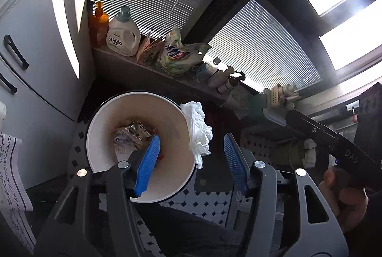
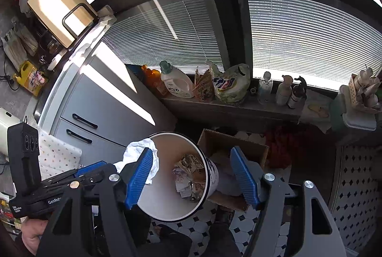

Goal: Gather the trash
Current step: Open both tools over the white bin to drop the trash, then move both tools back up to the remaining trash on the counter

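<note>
At the bottom of the left wrist view, the left claw [image 1: 189,158] stands released with nothing between its blue pads, one pad over the mouth of the white trash bin [image 1: 95,137] at lower centre. A crumpled white tissue [image 1: 197,128] hangs on the bin's right rim, above foil wrappers [image 1: 133,133] inside it. In the right wrist view the right claw [image 2: 192,177] is likewise released over the bin, a cardboard box [image 2: 238,144] just behind it and a detergent bottle [image 2: 176,82] on the windowsill [image 2: 226,107] above.
</note>
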Motion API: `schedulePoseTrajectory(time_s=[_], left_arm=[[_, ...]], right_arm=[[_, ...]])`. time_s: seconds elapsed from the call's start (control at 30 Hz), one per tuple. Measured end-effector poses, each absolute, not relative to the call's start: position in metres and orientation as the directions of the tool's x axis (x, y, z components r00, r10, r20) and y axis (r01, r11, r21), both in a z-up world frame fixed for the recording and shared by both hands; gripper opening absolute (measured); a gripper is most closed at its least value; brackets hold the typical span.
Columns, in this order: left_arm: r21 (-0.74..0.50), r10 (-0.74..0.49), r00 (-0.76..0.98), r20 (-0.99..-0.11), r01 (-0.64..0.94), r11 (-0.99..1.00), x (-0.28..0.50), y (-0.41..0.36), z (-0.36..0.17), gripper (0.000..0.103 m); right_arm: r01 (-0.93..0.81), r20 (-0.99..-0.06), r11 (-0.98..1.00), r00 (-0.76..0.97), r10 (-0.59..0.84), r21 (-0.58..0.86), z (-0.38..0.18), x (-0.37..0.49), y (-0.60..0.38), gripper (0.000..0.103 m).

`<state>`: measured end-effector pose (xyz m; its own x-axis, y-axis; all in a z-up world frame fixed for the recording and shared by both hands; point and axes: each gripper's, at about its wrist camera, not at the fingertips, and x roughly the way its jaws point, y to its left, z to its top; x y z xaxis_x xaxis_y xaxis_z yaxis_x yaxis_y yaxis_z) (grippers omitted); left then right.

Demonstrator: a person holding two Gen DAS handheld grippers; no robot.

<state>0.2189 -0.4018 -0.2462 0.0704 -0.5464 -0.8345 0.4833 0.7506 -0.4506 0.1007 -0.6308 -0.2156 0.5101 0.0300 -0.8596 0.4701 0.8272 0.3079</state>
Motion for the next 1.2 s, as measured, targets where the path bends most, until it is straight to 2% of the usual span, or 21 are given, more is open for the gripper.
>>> schedulePoseTrajectory(time_s=[0.4,0.5,1.0,1.2], left_arm=[[-0.396,-0.484,0.213,-0.849,0.35,0.849,0.241,-0.332,-0.231,0.063],[-0.39,-0.467,0.277,-0.84,0.293,0.873,0.246,-0.301,-0.22,0.07],[-0.33,-0.254,0.558,-0.79,-0.038,0.943,0.24,-0.098,-0.161,0.085],[-0.35,-0.188,0.621,-0.761,-0.149,0.925,0.228,-0.012,-0.145,0.087]], right_arm=[[0.38,-0.841,0.86,0.532,0.098,0.341,-0.211,0.138,-0.61,0.068],[0.33,-0.836,0.879,0.533,0.127,0.344,-0.207,0.156,-0.592,0.069],[0.005,-0.782,0.926,0.538,0.315,0.376,-0.163,0.24,-0.43,0.085],[-0.103,-0.76,0.919,0.531,0.373,0.379,-0.144,0.261,-0.355,0.09]])
